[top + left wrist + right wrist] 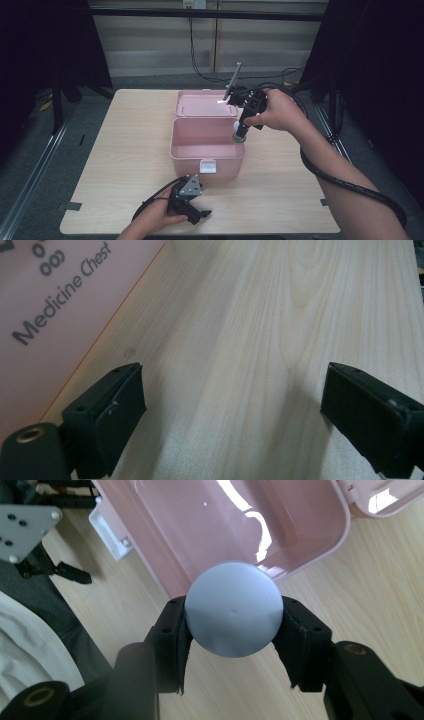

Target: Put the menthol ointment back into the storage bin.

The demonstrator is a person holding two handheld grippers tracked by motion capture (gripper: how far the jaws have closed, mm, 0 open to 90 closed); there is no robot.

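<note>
A pale round ball [233, 609] sits pinched between the jaws of my right gripper [240, 134], held just over the right rim of the open pink medicine chest [207, 156] at mid-table. I judge this the carrying step; next I must bring the ball over the cavity, lower it, then release. My left gripper [232, 415] rests near the chest's front, jaws spread and empty.

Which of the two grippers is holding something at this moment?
The right gripper, over the pink box's right rim, clamps a pale ball. The left gripper rests open on the table.
</note>
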